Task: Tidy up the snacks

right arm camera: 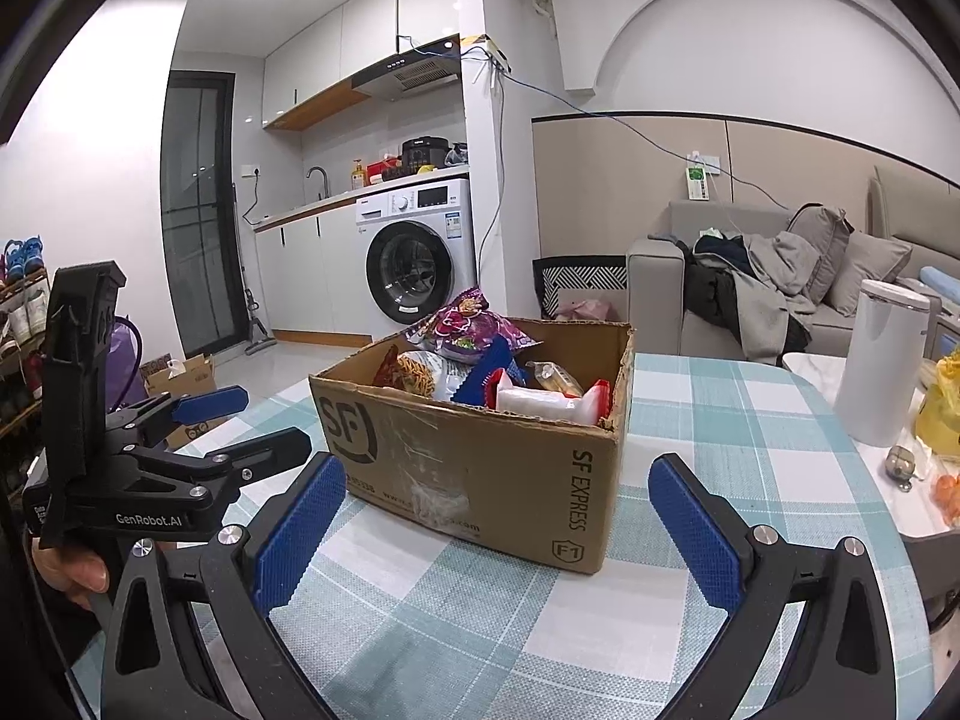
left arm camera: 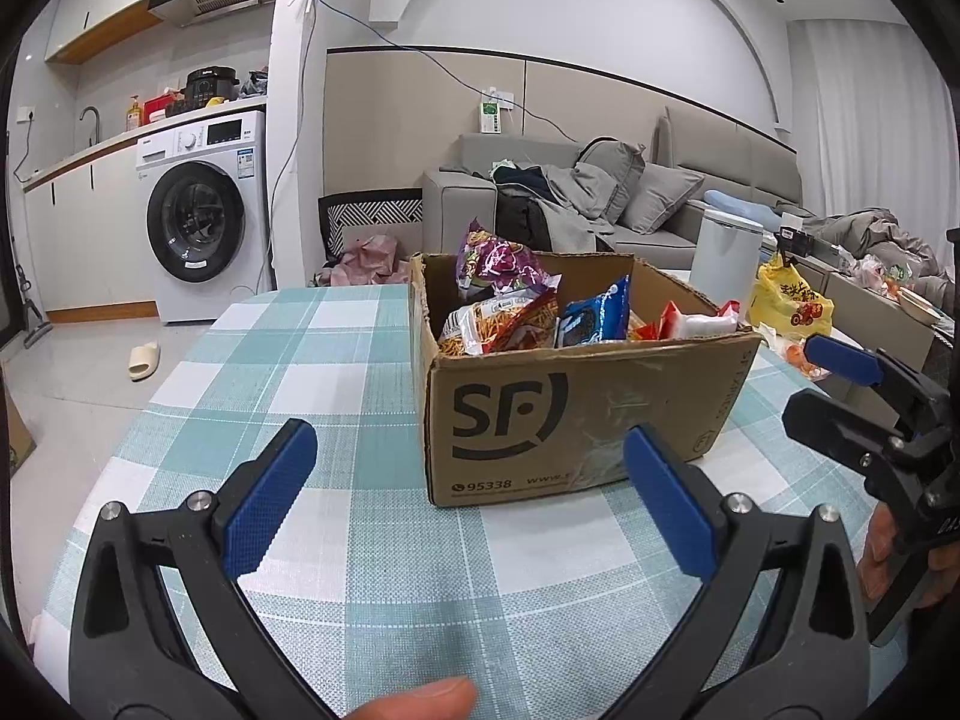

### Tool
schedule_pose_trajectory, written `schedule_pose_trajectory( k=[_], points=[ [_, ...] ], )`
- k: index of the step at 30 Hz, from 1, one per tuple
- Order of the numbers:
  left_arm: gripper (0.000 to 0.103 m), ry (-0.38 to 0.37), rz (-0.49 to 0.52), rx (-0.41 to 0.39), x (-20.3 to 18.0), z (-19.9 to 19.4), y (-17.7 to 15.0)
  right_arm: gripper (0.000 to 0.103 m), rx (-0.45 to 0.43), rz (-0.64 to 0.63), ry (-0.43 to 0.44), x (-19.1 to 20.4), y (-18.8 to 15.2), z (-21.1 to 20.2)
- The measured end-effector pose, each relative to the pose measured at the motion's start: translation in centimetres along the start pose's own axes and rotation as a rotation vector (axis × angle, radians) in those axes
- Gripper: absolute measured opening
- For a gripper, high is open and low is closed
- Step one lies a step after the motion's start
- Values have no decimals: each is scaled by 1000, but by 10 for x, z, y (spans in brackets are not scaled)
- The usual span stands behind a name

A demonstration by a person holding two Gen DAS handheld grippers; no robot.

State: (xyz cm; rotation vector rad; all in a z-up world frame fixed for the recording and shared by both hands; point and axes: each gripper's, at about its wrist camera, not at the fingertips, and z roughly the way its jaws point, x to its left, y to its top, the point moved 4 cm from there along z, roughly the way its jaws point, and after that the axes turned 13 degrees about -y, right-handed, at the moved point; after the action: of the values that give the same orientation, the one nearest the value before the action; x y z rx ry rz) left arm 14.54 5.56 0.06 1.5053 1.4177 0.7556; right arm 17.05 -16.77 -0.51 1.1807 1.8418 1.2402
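While both grippers, left gripper [left arm camera: 468, 492] and right gripper [right arm camera: 498, 525], sat wide and empty, the snack-filled cardboard box [left arm camera: 576, 414] marked "SF", "95338", "SF EXPRESS" stood frame-center on the checked tablecloth [left arm camera: 336, 546].

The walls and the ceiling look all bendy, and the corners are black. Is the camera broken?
Not broken. In the left wrist view the fisheye lens bows the wall arch and blacks out the corners; the cardboard box stays sharp. In the right wrist view the cabinets lean, two ceiling lights glare white at the top, and tape on the box shines. The thumb low in the left wrist view is blurry, too close.
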Motion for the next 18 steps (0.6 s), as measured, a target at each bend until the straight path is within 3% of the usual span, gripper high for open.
schedule_pose_trajectory(
  k=[18],
  points=[
    [102,-1,1,-3,-1,-1,0,103,-5,-9,-3,2,-1,-1]
  ],
)
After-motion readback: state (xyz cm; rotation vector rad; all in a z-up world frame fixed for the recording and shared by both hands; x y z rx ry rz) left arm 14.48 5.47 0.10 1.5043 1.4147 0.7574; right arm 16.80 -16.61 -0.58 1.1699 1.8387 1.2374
